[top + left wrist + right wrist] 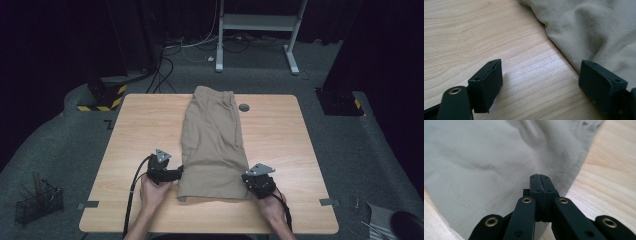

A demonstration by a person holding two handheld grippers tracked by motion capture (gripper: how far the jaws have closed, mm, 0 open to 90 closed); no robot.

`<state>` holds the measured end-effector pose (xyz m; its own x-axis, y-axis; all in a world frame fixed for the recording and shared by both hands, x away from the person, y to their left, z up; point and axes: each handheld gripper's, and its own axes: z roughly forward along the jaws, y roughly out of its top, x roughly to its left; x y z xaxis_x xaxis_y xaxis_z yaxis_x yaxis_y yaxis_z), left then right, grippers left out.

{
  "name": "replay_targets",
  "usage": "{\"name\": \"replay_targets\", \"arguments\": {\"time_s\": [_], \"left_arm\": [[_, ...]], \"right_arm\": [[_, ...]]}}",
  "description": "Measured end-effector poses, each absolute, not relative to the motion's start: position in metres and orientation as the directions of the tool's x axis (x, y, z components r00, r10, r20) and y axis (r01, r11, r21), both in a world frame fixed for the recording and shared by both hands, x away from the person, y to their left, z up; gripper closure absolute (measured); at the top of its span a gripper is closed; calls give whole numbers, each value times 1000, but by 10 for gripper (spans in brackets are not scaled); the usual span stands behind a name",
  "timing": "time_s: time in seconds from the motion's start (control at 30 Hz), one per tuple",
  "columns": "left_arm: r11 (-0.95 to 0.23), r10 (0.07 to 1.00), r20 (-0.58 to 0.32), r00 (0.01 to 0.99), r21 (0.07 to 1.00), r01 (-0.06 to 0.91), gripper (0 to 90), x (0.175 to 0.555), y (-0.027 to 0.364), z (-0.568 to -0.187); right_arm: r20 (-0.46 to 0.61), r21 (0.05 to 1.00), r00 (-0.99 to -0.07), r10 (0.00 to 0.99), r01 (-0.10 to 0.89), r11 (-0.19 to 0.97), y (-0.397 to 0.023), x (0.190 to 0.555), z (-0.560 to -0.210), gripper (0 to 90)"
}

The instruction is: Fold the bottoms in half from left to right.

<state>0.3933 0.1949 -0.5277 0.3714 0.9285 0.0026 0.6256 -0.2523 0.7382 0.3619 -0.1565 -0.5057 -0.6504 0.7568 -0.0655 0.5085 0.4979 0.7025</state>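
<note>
Wooden table [280, 135], one khaki garment [212, 145], two hand-held grippers

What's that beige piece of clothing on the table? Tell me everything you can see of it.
The khaki shorts look like soft woven cotton, folded lengthwise into a long strip that runs from the far edge of the wooden table toward the person. The cloth is lightly wrinkled, with stitched seams and hems. The left gripper, jaws open, sits at the near left corner; the right gripper, jaws shut, meets the near right corner, though whether cloth is pinched is unclear.
</note>
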Motion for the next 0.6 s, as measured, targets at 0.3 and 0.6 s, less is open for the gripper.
{"name": "replay_targets", "arguments": {"time_s": [0.3, 0.6], "left_arm": [[-253, 928, 4, 372, 738, 625, 195, 393, 195, -528], [-254, 928, 4, 372, 738, 625, 195, 393, 195, -528]], "right_arm": [[-21, 697, -637, 771, 544, 468, -151, 368, -517, 649], [-80, 708, -668, 740, 484, 514, -153, 362, -508, 893]]}}
